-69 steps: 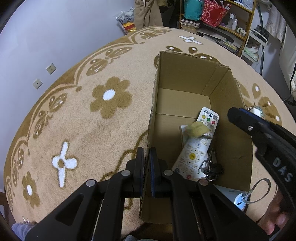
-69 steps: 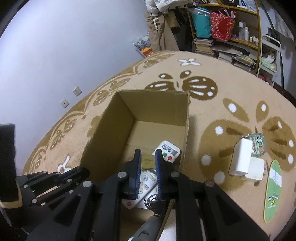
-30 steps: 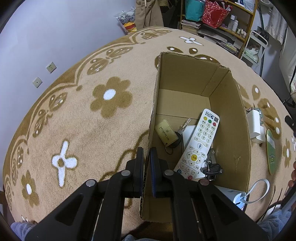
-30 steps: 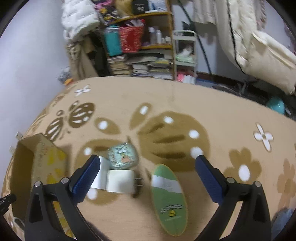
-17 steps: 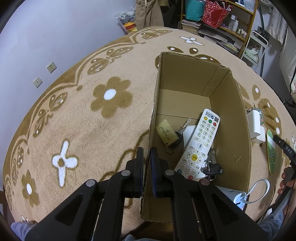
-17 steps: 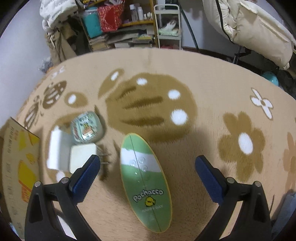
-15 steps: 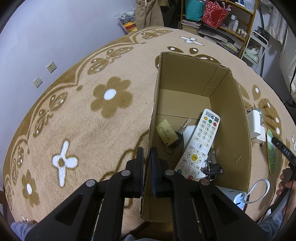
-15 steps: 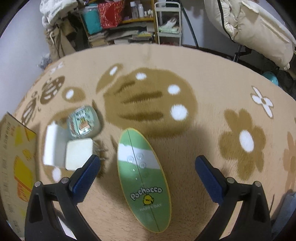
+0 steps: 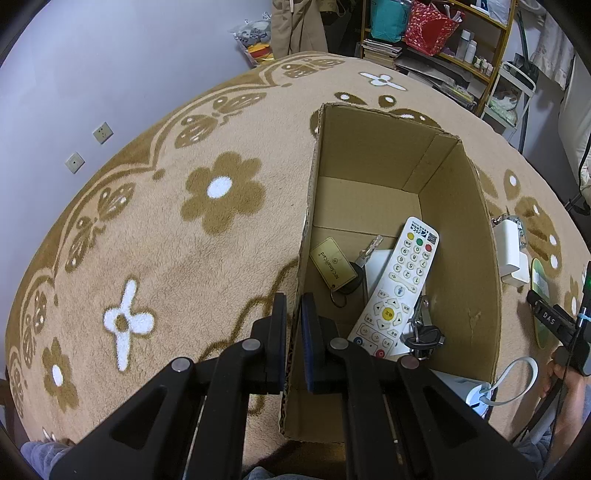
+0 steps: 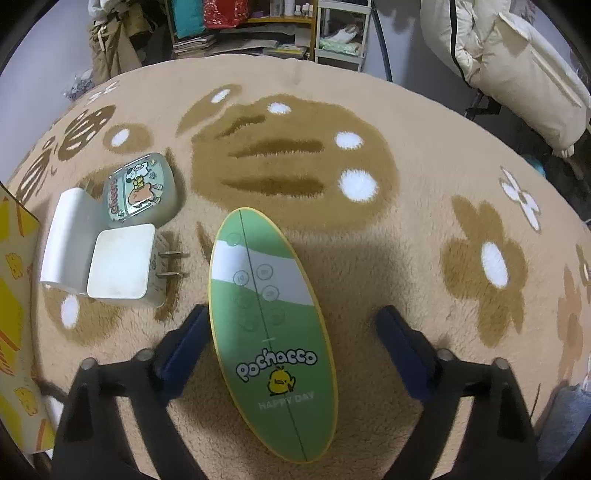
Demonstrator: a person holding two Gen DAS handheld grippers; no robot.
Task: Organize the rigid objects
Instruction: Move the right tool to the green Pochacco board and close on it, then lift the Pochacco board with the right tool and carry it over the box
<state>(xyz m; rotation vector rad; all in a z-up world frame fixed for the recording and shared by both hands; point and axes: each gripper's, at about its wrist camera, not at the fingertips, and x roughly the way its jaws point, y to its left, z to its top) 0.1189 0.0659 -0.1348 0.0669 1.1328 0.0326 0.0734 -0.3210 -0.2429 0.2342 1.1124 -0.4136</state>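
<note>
My left gripper [image 9: 293, 314] is shut on the left wall of an open cardboard box [image 9: 373, 155]. In the box lie a white remote [image 9: 397, 291], a gold key tag [image 9: 332, 264] with a key, and a black key bunch [image 9: 423, 338]. My right gripper [image 10: 291, 326] is open and low over the carpet, its fingers on either side of a green oval Pochacco remote [image 10: 271, 321]. Left of it lie two white chargers [image 10: 122, 264] and a small illustrated case [image 10: 140, 192].
The box's yellow-printed outer wall [image 10: 14, 295] is at the far left of the right wrist view. A white cable and plug [image 9: 491, 391] lie by the box's near right corner. Shelves [image 10: 258, 26] and a white duvet [image 10: 517, 62] stand beyond the carpet.
My right gripper let the key tag drop into the box, opened, swung right and came down around the green oval remote. The left gripper has not moved.
</note>
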